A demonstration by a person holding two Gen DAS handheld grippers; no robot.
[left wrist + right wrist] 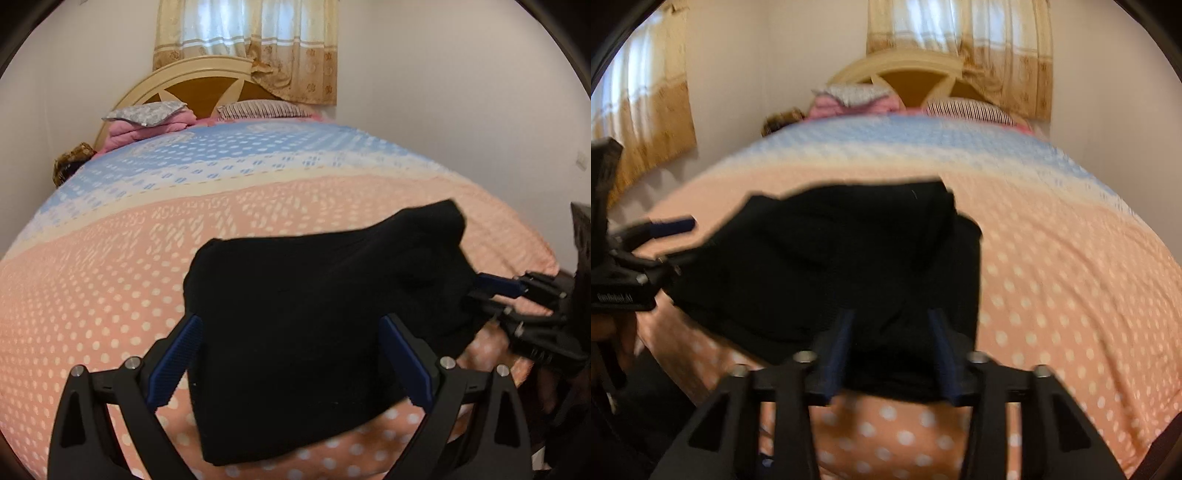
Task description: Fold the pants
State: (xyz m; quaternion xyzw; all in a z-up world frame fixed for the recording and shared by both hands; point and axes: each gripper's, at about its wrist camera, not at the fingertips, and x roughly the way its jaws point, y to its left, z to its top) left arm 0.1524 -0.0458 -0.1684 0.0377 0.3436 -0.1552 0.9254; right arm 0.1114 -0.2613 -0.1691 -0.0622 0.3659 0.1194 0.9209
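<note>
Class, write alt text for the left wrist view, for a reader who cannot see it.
Folded black pants lie on a peach polka-dot bedspread, between the wide-open blue fingers of the left gripper. The right gripper meets the pants' right edge; behind are pillows and a wooden headboard.

A peach, polka-dotted bedspread (110, 295) turns blue toward the arched wooden headboard (192, 85). Pillows (258, 109) and pink bedding (147, 129) lie beneath beige curtains (295, 55).
</note>
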